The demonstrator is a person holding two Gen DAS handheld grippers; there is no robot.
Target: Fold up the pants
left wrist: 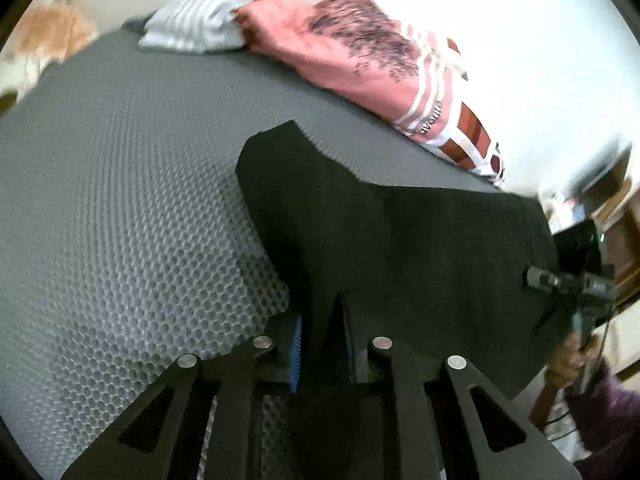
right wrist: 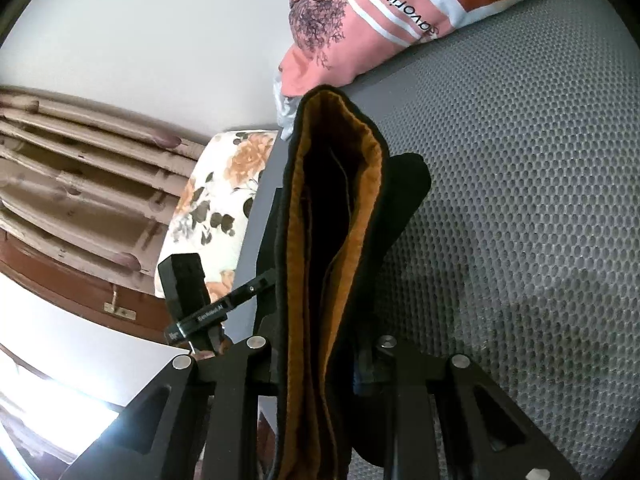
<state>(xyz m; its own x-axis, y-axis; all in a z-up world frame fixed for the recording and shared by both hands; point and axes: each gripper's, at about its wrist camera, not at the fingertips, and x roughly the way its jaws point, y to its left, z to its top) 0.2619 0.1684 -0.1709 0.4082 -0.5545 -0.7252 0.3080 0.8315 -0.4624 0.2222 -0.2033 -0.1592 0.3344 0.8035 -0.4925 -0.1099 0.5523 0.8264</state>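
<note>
The left gripper [left wrist: 320, 344] is pinching the near edge of the black pants [left wrist: 392, 240], its blue-padded fingers [left wrist: 296, 354] closed on the cloth with a small fold standing up between them. The pants are lying spread over the grey honeycomb mat [left wrist: 120, 208], reaching from the middle of the left wrist view off to the right, with one corner pointing toward the far side.

At the right edge of that view, the right gripper [left wrist: 538, 278] is gripping the pants' other end, and a hand [left wrist: 568, 364] in a dark purple sleeve [left wrist: 612, 412] is holding its handle.

In the right wrist view, the right gripper [right wrist: 320, 360] is clenched on a thick bunch of the pants [right wrist: 344, 208]. The bunch is rising away from the jaws and gaping open, showing an orange-brown lining [right wrist: 298, 280] inside the black outer cloth. The mat [right wrist: 520, 200] is lying to the right of it. To the left, the left gripper [right wrist: 262, 282] is meeting the pants' edge.

Along the mat's far edge, a pink pillow [left wrist: 360, 52] with white stripes and a dark branch print is lying beside a white striped cloth [left wrist: 196, 24]. A floral cushion [right wrist: 216, 200] is sitting past the mat's left edge in the right wrist view, in front of brown slats [right wrist: 80, 168] against a white wall [right wrist: 160, 40].
</note>
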